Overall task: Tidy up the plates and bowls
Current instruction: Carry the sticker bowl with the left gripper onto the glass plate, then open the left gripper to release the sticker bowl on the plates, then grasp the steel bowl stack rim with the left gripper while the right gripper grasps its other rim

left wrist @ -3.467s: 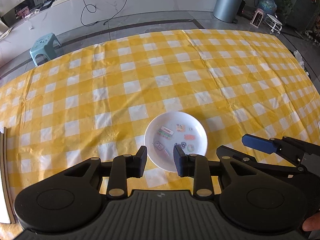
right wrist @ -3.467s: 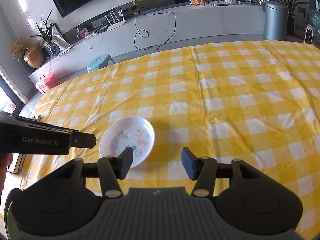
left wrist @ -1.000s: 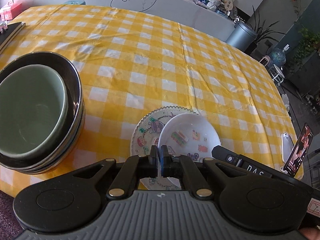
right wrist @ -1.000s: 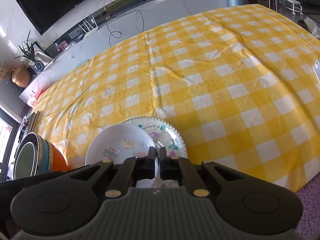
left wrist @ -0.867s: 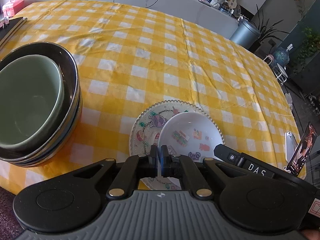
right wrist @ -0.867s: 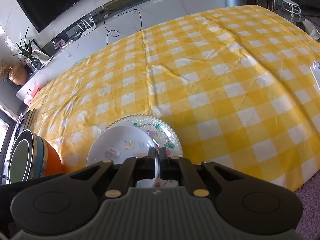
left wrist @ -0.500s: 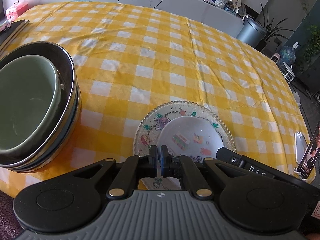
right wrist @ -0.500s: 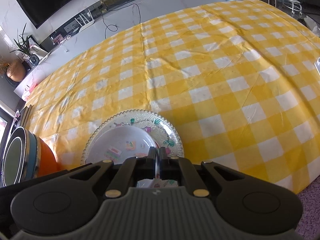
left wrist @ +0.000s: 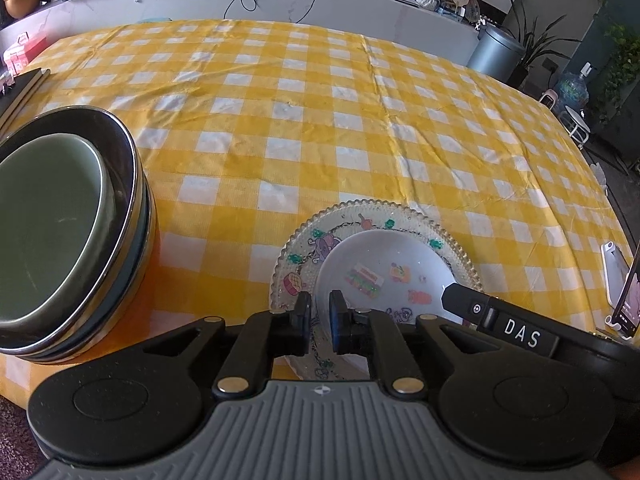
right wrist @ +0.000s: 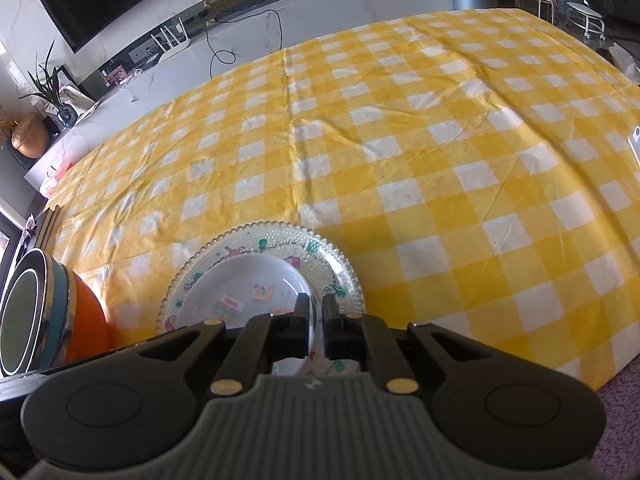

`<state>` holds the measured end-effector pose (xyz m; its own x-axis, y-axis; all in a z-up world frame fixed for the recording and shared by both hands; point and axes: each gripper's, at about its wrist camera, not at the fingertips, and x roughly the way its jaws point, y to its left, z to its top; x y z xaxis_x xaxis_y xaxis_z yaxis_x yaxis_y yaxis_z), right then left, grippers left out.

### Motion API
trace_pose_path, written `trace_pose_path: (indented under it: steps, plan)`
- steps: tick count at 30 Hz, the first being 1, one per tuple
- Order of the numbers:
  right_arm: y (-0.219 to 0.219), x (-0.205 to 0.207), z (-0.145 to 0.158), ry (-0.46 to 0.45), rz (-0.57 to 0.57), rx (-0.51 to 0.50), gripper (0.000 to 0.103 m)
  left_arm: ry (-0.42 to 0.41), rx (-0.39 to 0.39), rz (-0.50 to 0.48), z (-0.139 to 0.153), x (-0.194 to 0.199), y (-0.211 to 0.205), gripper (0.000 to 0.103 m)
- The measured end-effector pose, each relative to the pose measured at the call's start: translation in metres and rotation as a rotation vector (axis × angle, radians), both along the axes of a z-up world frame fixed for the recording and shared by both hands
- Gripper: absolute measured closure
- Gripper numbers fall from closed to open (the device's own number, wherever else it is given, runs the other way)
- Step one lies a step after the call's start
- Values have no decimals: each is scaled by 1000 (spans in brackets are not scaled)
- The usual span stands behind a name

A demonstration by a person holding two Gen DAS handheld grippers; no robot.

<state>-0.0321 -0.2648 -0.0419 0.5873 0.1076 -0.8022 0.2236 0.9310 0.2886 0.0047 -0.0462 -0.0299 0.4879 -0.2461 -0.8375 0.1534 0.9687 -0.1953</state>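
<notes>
Near rims of bowl and plate lost behind gripper bodies

The near edge of the white bowl [left wrist: 380, 268] and of the patterned plate [left wrist: 298, 264] beneath it disappears behind the left gripper [left wrist: 320, 318] in the left wrist view, and behind the right gripper [right wrist: 316, 320] in the right wrist view, so contact between fingers and bowl rim cannot be made out. Left of the plate, the stacked bowls [left wrist: 60, 232] are cut by the frame edge in both views, their number unclear. Right of the plate, a phone [left wrist: 628, 300] is partly cropped, its screen too small to read.
</notes>
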Motion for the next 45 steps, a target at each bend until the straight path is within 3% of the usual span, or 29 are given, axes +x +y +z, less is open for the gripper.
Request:
trace_pose_path:
  steps: [5, 12, 21, 26, 28, 31, 33, 34, 37, 45]
  plan:
    - [0, -2, 4, -13, 4, -14, 82, -5, -5, -4, 5, -3, 1, 80]
    - [4, -8, 17, -51, 17, -56, 77, -28, -14, -17, 17, -10, 5, 75]
    - [15, -17, 34, -99, 39, -97, 62, -89, 21, -45, 38, -23, 16, 71]
    - [29, -24, 48, -134, 66, -114, 38, -149, 41, -65, 59, -33, 27, 69]
    - [35, -28, 55, -160, 70, -126, 35, -175, 65, -64, 69, -36, 34, 68]
    - [46, -31, 67, -196, 80, -144, 34, -205, 79, -38, 84, -38, 52, 66]
    - [54, -31, 73, -200, 80, -149, 29, -220, 66, -8, 93, -38, 67, 61]
    - [57, -32, 76, -201, 72, -150, 21, -230, 61, 16, 97, -38, 76, 57]
    - [68, -33, 84, -239, 83, -142, 20, -250, 41, 88, 106, -38, 103, 53]
    - [103, -16, 91, -196, 147, 14, 20, -229, 3, 243, 104, -28, 158, 47]
